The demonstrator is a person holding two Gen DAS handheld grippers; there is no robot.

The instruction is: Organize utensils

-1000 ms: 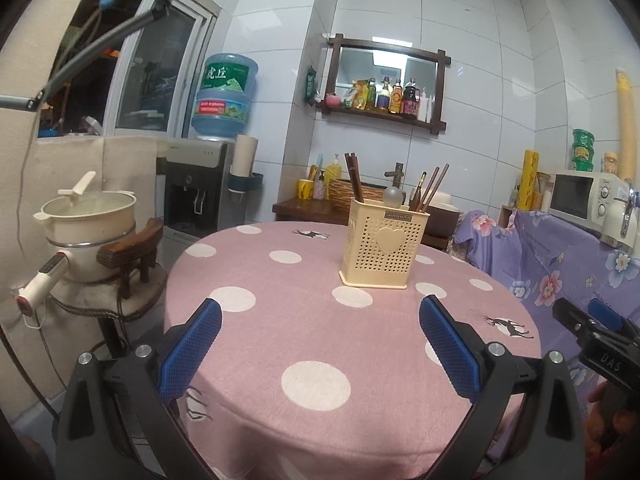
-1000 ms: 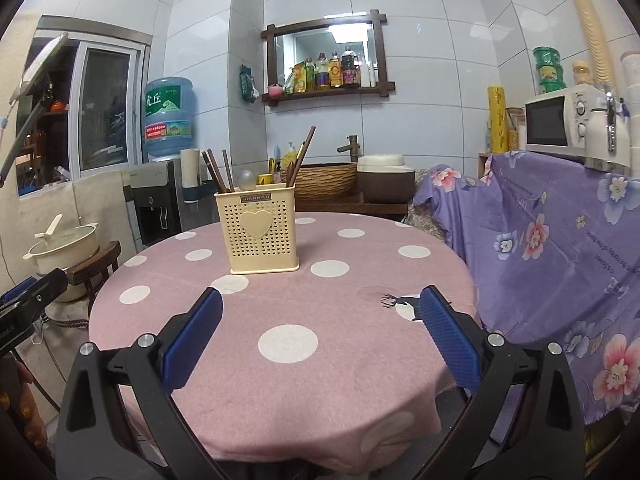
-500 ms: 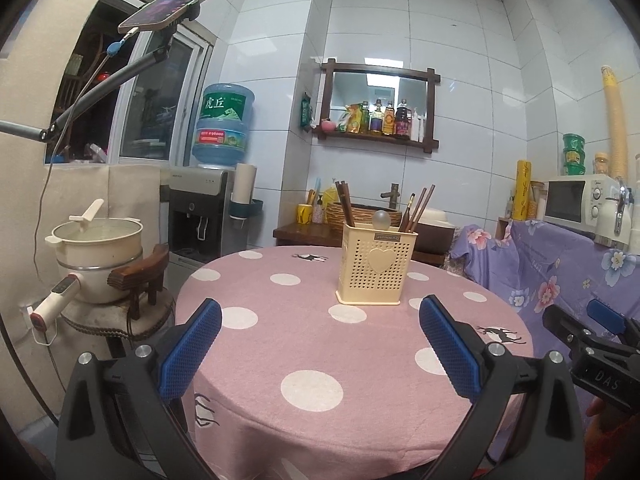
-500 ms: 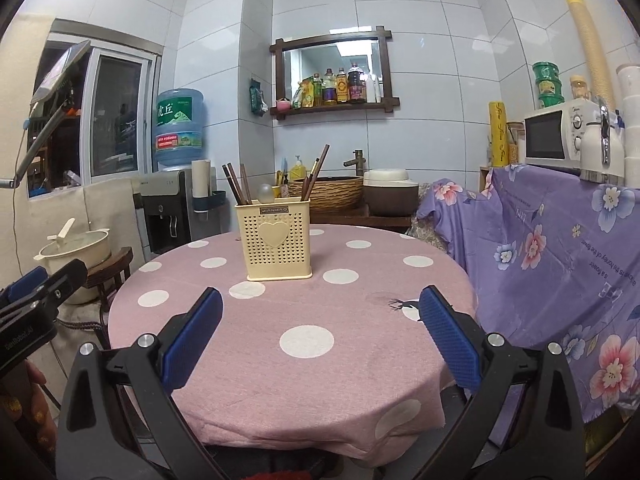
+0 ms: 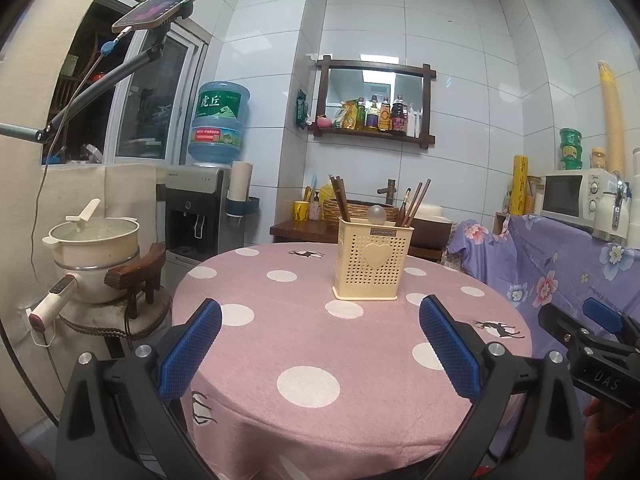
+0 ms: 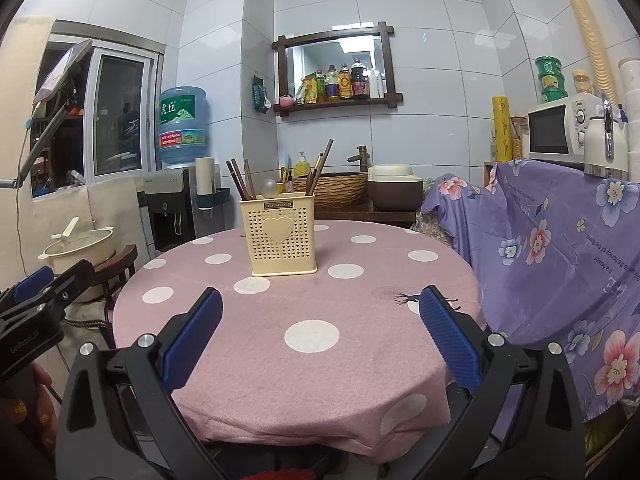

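My jaws gape over bare tablecloth (image 5: 304,344); the path to twelve o'clock is free up to the utensil holder (image 6: 283,236), alone there, sticks (image 6: 240,179) jutting above its rim.

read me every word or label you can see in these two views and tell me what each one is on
"JIANHAO": plate on the cream utensil basket.
"虎丘": label of the blue water jug.
"DAS": body of the right tool.
"GenRobot.AI": body of the left tool.
"the honey of the flower": purple floral cloth, partly readable.
Shelf bottle labels: too small.
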